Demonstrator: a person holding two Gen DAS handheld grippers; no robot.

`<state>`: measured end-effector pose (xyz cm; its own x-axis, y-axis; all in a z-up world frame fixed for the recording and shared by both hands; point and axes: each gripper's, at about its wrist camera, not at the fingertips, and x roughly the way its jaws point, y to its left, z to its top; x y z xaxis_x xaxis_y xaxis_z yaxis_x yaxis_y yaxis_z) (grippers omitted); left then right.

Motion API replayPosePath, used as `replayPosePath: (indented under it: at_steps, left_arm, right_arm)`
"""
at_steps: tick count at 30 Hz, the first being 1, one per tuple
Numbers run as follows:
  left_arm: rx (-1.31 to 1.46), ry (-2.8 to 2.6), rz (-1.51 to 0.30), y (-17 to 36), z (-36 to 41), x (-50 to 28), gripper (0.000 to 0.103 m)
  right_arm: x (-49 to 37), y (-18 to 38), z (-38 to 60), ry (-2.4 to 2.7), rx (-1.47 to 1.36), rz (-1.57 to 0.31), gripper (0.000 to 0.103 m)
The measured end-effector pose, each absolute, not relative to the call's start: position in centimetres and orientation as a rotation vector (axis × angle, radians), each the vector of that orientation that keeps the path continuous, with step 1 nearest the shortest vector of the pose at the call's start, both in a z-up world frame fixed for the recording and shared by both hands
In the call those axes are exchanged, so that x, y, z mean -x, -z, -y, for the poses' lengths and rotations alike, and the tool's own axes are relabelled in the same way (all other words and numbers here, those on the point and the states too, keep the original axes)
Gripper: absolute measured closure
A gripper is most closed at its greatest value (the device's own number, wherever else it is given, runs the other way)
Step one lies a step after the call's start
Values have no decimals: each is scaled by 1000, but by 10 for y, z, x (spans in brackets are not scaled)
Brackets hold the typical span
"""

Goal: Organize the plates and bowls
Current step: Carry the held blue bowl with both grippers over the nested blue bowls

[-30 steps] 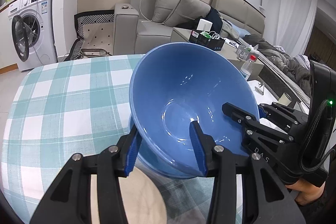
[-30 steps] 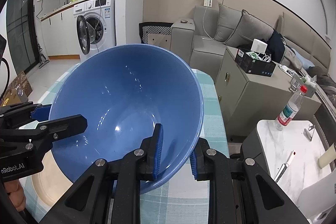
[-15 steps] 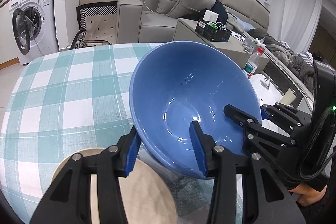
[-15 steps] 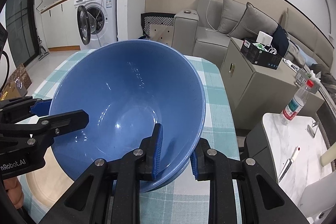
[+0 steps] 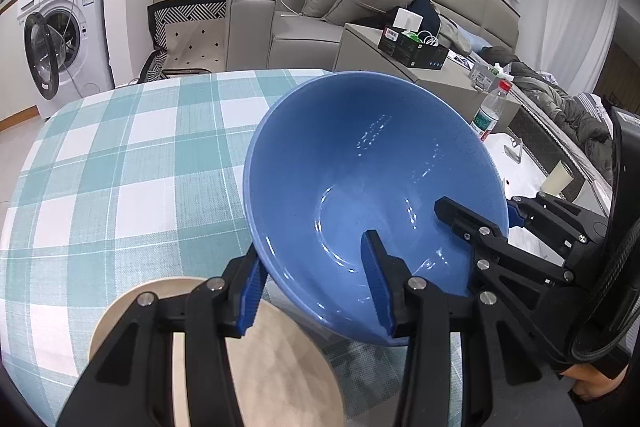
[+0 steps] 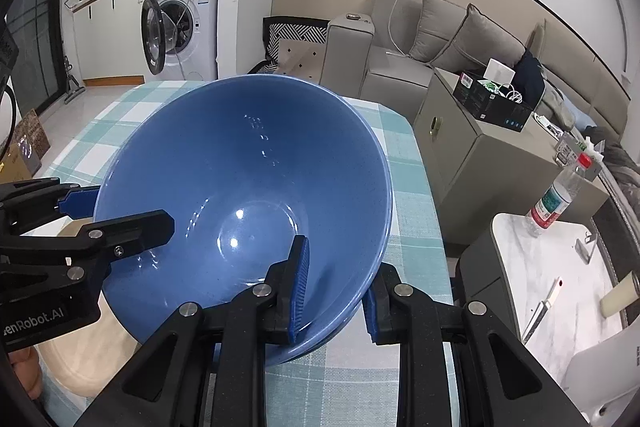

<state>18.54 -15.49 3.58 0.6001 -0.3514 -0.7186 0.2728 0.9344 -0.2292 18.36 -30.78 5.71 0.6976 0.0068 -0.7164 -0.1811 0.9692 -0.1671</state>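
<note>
The worktop, covered in a teal-and-white checked cloth, fills the lower half of both wrist views. Behind it stand a grey sofa with cushions and a white washing machine whose round door hangs open.

Over the near right part of the worktop sits a large blue bowl, tilted so its opening faces the cameras. In the right wrist view a 2nd blue rim shows just beneath its lower edge, so it appears to sit in or on another blue bowl; how far it has settled in cannot be told.

Just left of the bowl, at the near edge, lies a beige plate, partly hidden by the left gripper's arms.

The left gripper straddles the bowl's near-left rim, with 1 of its fingers inside the bowl and the other outside below the wall; both blue pads look pressed to the wall, gripping it. The right gripper holds the near-right rim the same way, 1 finger inside, 1 outside, closed on the bowl's wall.

A clear bottle with a red cap stands on a small white table to the right, well apart from the bowl.
</note>
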Motion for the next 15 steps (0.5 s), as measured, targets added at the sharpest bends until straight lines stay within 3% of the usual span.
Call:
replayPosePath:
  at_steps: [15]
  left_arm:
    - [86,357,-849,-34,153,-187,56]
  right_arm:
    - [-186,-52,313,-114,209,-806,79]
